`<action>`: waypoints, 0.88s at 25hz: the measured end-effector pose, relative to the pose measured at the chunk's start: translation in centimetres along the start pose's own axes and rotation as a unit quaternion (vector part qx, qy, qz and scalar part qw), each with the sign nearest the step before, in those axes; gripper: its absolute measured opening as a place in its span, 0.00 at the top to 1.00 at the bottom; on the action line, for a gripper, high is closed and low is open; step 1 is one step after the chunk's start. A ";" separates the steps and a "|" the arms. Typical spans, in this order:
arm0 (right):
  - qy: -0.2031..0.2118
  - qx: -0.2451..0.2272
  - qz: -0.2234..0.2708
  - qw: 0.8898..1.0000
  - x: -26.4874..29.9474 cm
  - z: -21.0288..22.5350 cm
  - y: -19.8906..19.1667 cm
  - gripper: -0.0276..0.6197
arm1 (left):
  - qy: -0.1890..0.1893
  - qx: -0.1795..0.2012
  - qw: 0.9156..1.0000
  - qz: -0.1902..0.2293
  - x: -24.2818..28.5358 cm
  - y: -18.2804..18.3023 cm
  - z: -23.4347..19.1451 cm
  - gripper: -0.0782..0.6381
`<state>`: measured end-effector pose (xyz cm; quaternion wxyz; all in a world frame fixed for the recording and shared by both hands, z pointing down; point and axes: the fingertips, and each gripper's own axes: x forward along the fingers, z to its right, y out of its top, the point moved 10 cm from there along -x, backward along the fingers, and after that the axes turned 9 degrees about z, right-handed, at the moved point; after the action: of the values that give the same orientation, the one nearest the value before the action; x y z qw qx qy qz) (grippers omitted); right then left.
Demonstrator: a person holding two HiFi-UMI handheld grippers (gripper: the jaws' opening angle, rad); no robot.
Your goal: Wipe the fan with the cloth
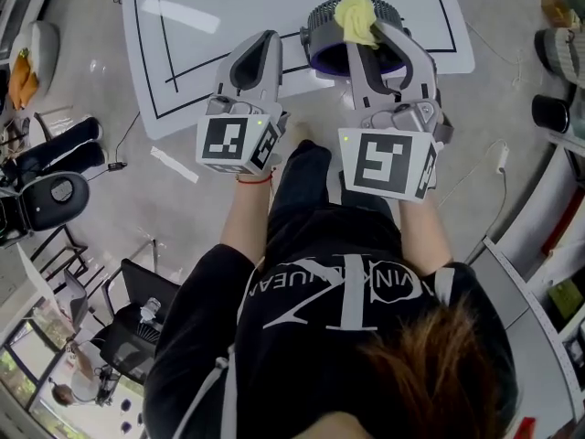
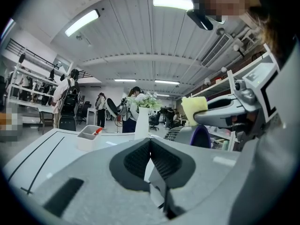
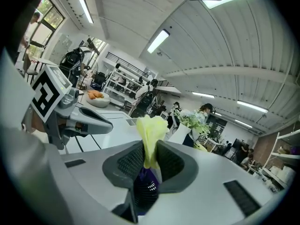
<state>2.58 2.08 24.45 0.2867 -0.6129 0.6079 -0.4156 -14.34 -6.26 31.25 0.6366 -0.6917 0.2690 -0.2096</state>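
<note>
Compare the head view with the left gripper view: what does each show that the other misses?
Only the head view: the fan and its round grille seen from above, the person's dark shirt, and the floor around the table.

Only the left gripper view: the left tool with its jaws together and nothing between them, a white vase of flowers, and a grey tray.

Both: the right tool gripping the yellow cloth at the fan, and the white table with black lines.
</note>
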 end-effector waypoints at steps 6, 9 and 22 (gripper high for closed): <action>-0.016 0.010 -0.015 1.000 -1.9 2.0 -1.9 0.85 | 0.016 0.007 1.000 0.003 0.1 0.2 0.7 0.88; -0.014 0.020 -0.025 0.999 -2.6 2.8 -3.2 0.85 | 0.019 0.008 1.000 0.000 0.4 -0.1 1.2 0.88; 0.027 0.026 -0.074 0.997 -3.8 3.6 -6.7 0.85 | 0.040 0.010 0.999 -0.004 0.1 -0.3 2.1 0.88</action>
<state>9.45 5.95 27.82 0.2546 -0.6374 0.5570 -0.4676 -12.89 -4.64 31.38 0.6317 -0.6772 0.2893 -0.2422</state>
